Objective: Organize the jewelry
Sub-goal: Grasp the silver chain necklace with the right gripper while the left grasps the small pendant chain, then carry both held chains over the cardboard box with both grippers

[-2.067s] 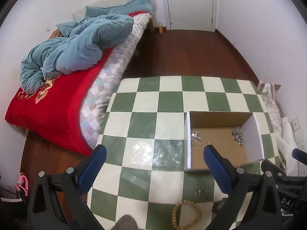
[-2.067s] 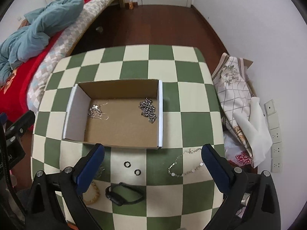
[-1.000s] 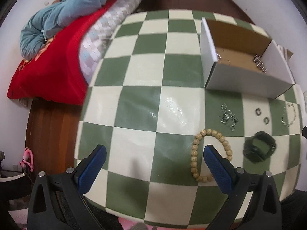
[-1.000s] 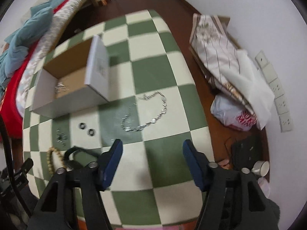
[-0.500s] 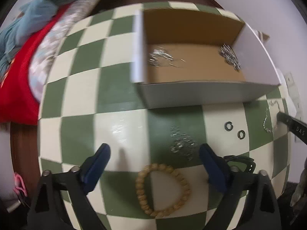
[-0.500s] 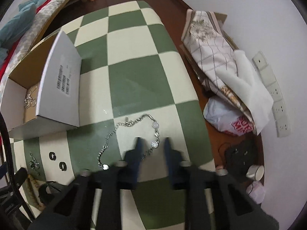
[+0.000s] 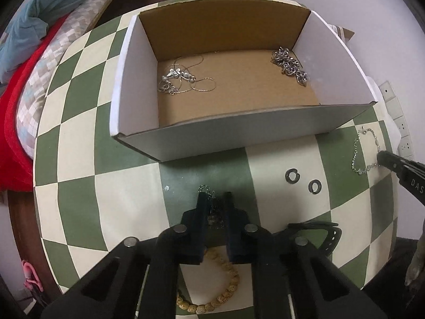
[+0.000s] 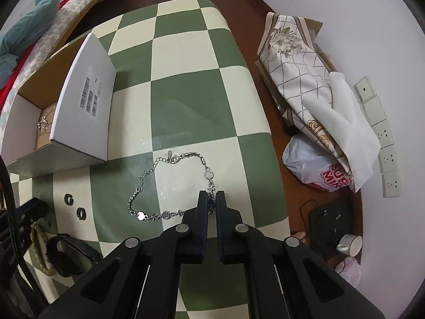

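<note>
An open cardboard box stands on the green-and-cream checked table and holds a thin necklace and a chunky chain. My left gripper is shut on a small silver chain lying just in front of the box. My right gripper is shut on a silver bracelet that lies in a loop on the table; it also shows in the left wrist view. The box is to the left of it.
Two small dark rings, a black watch and a wooden bead bracelet lie near the table's front edge. A bed with red cover is at the left. Bags and cloth lie on the floor at right.
Both grippers have dropped to the table and closed. The left has shut on the small silver chain, the right on the bracelet.
</note>
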The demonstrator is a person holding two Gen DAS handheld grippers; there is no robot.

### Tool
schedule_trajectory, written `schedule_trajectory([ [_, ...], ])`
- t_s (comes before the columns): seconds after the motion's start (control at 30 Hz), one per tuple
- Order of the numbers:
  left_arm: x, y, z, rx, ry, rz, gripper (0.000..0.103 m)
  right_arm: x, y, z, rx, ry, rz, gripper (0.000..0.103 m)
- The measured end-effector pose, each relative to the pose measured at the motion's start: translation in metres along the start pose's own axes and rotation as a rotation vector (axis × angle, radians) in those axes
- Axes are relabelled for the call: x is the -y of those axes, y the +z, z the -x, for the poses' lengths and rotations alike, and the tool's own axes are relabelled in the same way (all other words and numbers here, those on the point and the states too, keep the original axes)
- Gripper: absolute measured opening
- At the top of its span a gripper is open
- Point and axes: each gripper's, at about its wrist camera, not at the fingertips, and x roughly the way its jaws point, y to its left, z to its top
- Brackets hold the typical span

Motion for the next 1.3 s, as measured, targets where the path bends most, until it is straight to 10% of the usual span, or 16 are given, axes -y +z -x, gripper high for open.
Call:
schedule_trajectory([
  [0.27,-0.017,-0.001,0.027,0.035,-0.039,0.046,0.001,0.014,-0.015,0.022,0.022,0.185,-0.104,0.005],
  [1.3,-0.062,0.025,0.187,0.290,-0.144,0.080,0.001,-0.034,0.012,0.203,0.225,0.421,0.023,0.005],
])
